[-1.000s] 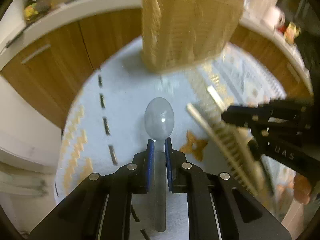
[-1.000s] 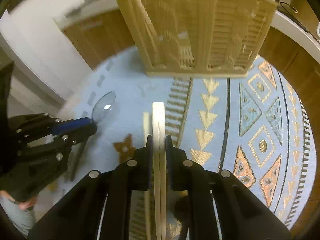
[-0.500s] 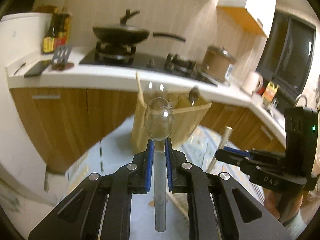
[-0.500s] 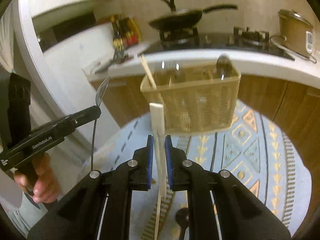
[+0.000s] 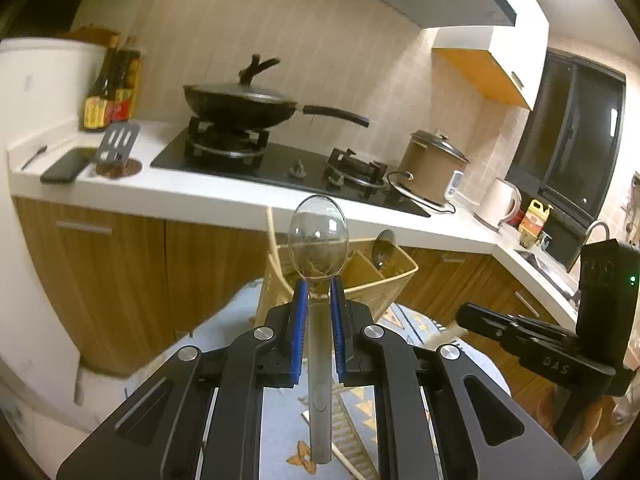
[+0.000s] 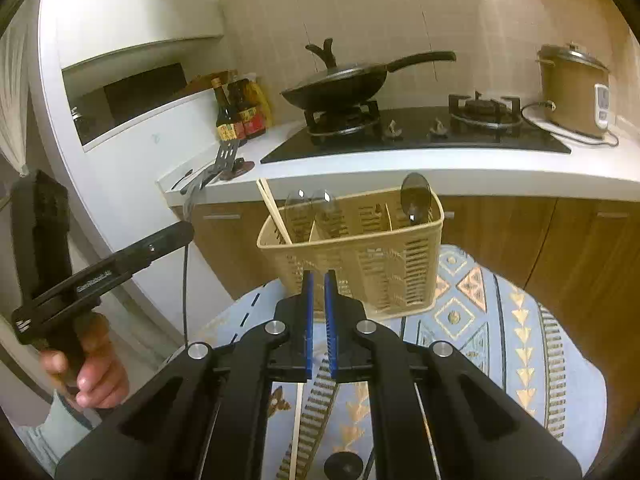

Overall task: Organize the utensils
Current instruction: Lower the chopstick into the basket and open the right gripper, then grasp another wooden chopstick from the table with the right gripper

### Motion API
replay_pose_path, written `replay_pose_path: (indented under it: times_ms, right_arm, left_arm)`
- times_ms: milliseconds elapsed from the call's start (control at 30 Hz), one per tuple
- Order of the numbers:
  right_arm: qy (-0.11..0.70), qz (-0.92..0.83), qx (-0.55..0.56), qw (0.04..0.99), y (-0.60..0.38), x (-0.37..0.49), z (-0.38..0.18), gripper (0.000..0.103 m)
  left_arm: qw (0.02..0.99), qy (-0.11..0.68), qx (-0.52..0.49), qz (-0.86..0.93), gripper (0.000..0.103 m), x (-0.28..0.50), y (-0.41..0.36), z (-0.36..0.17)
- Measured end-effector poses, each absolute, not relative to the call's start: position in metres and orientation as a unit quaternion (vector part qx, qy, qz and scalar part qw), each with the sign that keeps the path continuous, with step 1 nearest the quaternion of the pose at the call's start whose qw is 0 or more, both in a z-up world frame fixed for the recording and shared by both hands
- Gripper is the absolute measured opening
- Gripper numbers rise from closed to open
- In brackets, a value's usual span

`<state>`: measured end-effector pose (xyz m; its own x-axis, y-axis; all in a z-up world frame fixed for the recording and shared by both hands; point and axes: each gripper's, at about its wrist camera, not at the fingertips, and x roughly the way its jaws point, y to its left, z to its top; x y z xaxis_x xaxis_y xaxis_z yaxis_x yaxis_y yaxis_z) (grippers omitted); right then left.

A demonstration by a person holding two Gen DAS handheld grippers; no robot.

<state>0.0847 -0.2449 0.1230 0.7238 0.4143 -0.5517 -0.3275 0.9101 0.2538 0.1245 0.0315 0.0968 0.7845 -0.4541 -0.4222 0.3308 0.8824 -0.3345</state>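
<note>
My left gripper [image 5: 319, 292] is shut on a clear plastic spoon [image 5: 319, 240], bowl up, held in the air before the beige utensil basket [image 5: 384, 280]. In the right wrist view the left gripper [image 6: 182, 232] holds the spoon [image 6: 185, 280] edge-on, left of the basket [image 6: 356, 256]. The basket stands on a patterned round table [image 6: 500, 340] and holds a chopstick [image 6: 274, 216], two clear spoons [image 6: 316, 212] and a dark spoon [image 6: 416, 196]. My right gripper [image 6: 316, 280] has its jaws nearly together with nothing seen between the tips. A chopstick [image 6: 298, 420] lies on the table below it.
A kitchen counter [image 6: 440, 168] behind carries a hob with a black pan [image 6: 340, 84], a brown rice cooker [image 6: 572, 88], sauce bottles [image 6: 236, 116] and a spatula [image 6: 224, 160]. A dark spoon [image 6: 344, 466] lies on the table at the near edge. Wooden cabinets run below the counter.
Both grippers have tilted up from looking down at the table to facing the basket and counter. The chopstick that stood between the right jaws half a second ago no longer shows there.
</note>
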Motion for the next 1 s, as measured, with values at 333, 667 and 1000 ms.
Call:
replay_pose_path:
  times_ms: [333, 667, 1000]
  right_arm:
    - [0.430, 0.204, 0.013, 0.880, -0.243, 0.099, 0.089, 0.066]
    - [0.575, 0.217, -0.152, 0.774, -0.186, 0.149, -0.014, 0.032]
    - [0.556, 0.229, -0.241, 0.762, -0.154, 0.146, -0.033, 0.010]
  left_arm:
    - [0.936, 0.257, -0.105, -0.215, 0.010, 0.117, 0.039, 0.092]
    - [0.935, 0.269, -0.095, -0.208, 0.010, 0.115, 0.042, 0.085]
    - [0.929, 0.288, -0.110, -0.203, 0.010, 0.132, 0.046, 0.069]
